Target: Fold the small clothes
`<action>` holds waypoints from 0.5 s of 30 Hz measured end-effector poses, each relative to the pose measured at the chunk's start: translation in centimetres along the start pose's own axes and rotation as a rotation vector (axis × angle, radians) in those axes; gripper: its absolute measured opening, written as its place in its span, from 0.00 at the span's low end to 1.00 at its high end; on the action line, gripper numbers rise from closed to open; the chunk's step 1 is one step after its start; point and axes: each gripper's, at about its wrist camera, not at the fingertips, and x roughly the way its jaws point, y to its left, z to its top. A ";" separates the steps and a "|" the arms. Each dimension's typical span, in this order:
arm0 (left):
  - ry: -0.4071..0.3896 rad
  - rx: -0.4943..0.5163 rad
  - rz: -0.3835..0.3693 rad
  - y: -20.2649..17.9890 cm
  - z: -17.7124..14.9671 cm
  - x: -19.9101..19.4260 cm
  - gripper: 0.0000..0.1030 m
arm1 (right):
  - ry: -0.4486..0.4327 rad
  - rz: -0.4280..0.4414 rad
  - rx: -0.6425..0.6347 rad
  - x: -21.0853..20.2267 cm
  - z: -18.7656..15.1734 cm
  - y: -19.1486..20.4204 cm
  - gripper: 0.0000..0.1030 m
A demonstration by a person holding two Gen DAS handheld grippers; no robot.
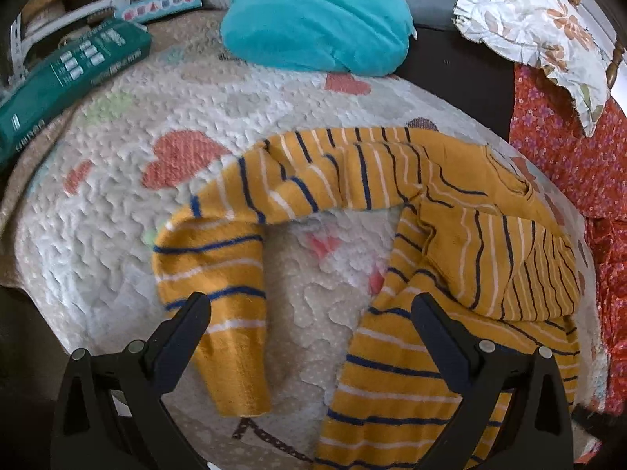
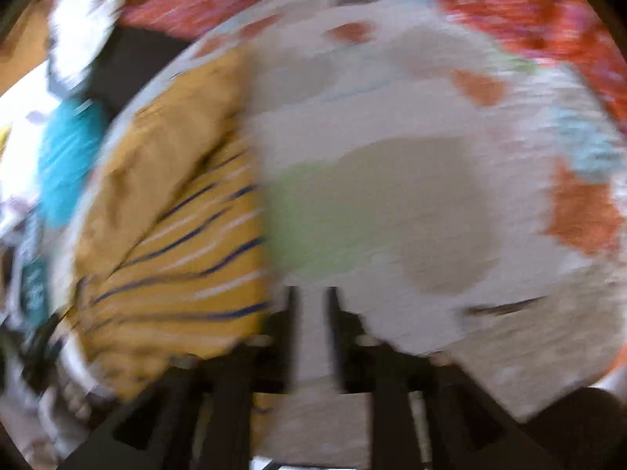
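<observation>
A small mustard-yellow garment with navy and white stripes [image 1: 450, 235] lies on a white quilt with heart prints [image 1: 117, 215]. One sleeve [image 1: 223, 258] bends out to the left and down. My left gripper [image 1: 311, 309] is open and empty, just above the quilt between the sleeve and the body of the garment. In the blurred right wrist view the garment [image 2: 176, 227] lies to the left on the quilt [image 2: 411, 196]. My right gripper [image 2: 311, 301] has its fingers close together with a narrow gap, holding nothing, to the right of the garment.
A teal cushion [image 1: 317, 23] lies at the far edge of the quilt. A green box [image 1: 70, 74] sits far left. Red floral fabric [image 1: 568, 149] and a floral pillow [image 1: 540, 27] lie to the right. A dark gap [image 1: 458, 66] runs beside the quilt.
</observation>
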 end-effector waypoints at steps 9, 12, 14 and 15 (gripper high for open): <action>-0.026 0.001 0.009 0.5 -0.1 -0.6 0.99 | 0.029 -0.223 -0.261 3.4 -2.8 6.7 0.06; -0.024 -0.015 0.001 0.8 0.1 -0.4 0.99 | 0.039 -0.230 -0.153 1.8 -2.8 3.2 0.04; -0.022 -0.022 -0.007 0.7 0.2 -0.3 0.99 | 0.032 -0.295 -0.106 1.0 -2.9 1.3 0.04; -0.021 -0.024 -0.011 0.7 0.2 -0.3 0.99 | 0.038 -0.334 -0.066 0.7 -3.0 0.2 0.04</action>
